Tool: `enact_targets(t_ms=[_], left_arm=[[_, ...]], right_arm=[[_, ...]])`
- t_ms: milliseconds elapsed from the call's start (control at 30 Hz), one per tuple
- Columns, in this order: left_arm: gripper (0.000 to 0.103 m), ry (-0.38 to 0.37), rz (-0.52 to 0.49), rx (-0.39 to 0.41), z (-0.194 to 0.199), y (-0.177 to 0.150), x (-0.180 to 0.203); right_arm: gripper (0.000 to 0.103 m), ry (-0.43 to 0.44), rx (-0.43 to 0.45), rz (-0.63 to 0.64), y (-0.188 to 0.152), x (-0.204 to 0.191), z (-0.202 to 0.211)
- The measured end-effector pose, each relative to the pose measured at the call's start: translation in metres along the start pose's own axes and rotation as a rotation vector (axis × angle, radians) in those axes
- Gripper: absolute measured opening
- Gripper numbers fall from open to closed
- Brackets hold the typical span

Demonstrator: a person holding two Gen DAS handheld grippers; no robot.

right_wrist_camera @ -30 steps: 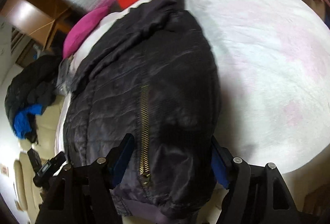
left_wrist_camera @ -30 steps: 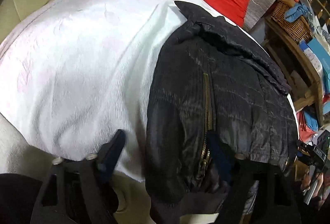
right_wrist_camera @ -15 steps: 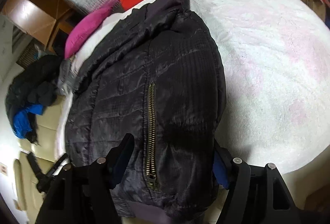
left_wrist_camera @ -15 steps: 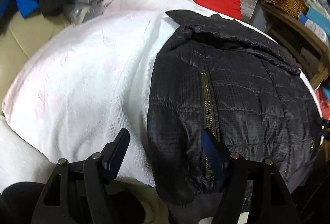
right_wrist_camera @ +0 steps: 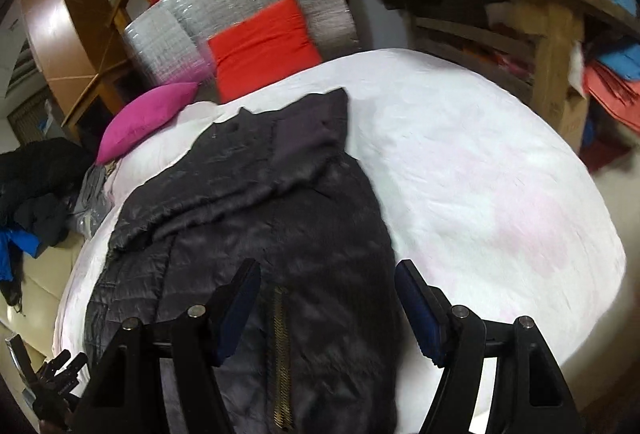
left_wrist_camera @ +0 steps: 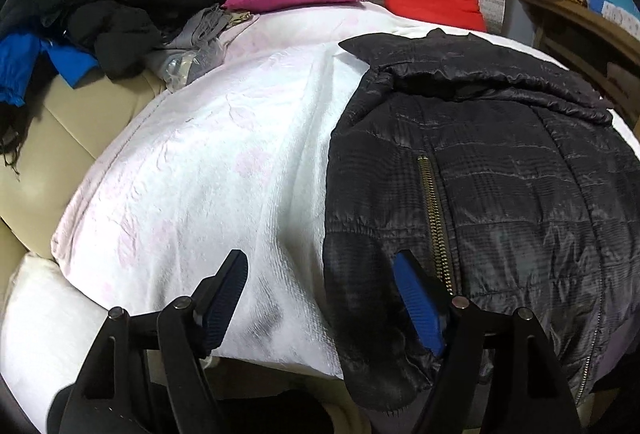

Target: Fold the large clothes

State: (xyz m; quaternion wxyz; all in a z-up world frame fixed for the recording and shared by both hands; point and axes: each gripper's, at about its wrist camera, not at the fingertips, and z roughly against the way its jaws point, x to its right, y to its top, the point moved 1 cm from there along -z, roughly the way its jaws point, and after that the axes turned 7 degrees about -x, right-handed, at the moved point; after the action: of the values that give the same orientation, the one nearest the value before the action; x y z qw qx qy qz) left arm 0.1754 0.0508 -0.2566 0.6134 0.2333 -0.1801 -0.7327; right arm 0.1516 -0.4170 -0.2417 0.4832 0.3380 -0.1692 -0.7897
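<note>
- Black quilted puffer jacket (left_wrist_camera: 480,202) lies flat on the white bedspread (left_wrist_camera: 192,194), with its hood toward 12 o'clock and its hem nearest both tools — long axis along the brass zip (left_wrist_camera: 434,218).
- Left gripper (left_wrist_camera: 320,298): jaws have just been opening, nothing held; the jacket's edge lies at 2 o'clock.
- Right gripper (right_wrist_camera: 328,302): spread wide, empty — it hovers directly over the hem, the nearer tool.
</note>
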Motion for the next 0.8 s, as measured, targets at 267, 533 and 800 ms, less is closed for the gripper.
enact_targets(t_ms=[267,533,800], left_arm=[[0.076,0.030,-0.024,-0.004,0.000,0.024,0.006],[0.078,-0.026,-0.004,0.034,-0.029,0.140,0.022],[0.078,-0.076,0.035,-0.016,-0.110,0.231,0.060]], right_arm=[[0.073,0.004,-0.029,0.112,0.069,-0.056,-0.048],[0.073,0.054,-0.037,-0.009,0.140,-0.042,-0.117],[0.055,0.192,-0.049,-0.085,0.166,-0.019,-0.146]])
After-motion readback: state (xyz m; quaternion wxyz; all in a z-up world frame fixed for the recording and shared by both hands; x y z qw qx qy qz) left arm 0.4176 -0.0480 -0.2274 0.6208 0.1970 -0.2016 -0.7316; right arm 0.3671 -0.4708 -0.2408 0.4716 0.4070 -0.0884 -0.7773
